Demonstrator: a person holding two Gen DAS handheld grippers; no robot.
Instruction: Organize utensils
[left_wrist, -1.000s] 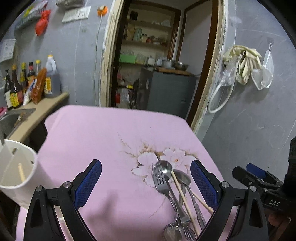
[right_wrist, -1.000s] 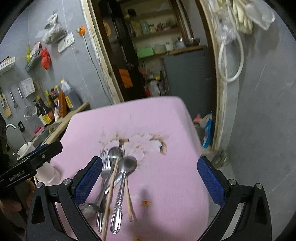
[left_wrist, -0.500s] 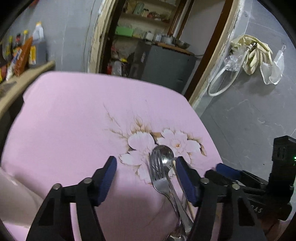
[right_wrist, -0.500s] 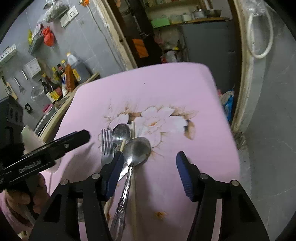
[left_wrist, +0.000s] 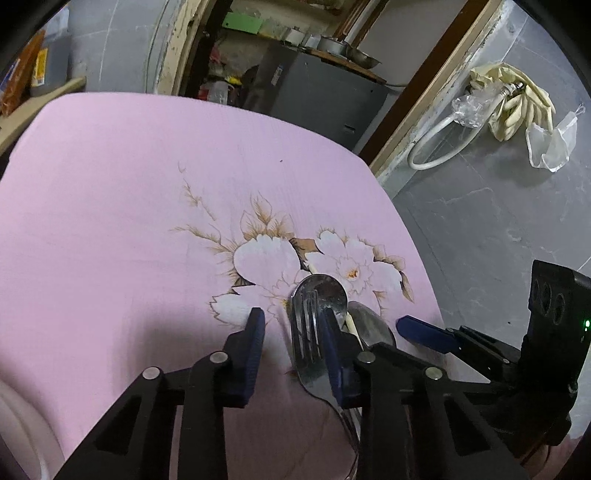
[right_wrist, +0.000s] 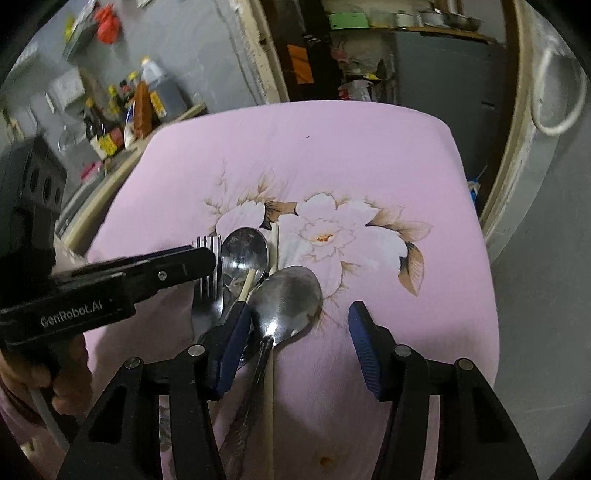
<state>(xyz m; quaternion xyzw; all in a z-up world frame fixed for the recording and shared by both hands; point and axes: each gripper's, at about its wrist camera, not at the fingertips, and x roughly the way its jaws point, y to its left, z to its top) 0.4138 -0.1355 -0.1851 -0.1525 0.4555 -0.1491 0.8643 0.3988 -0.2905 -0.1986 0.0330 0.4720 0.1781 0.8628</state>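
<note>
Grippers astride cutlery — fork, spoon — jaws closing

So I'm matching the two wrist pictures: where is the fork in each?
Left wrist: fork low centre, overlapping a spoon.
Right wrist: fork left of centre, partly behind the other gripper.
Shared landmark: the white flower print on the pink cloth.

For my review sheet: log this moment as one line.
left hand-held gripper: closing around steel fork, not gripped | right hand-held gripper: closing around large steel spoon
</note>
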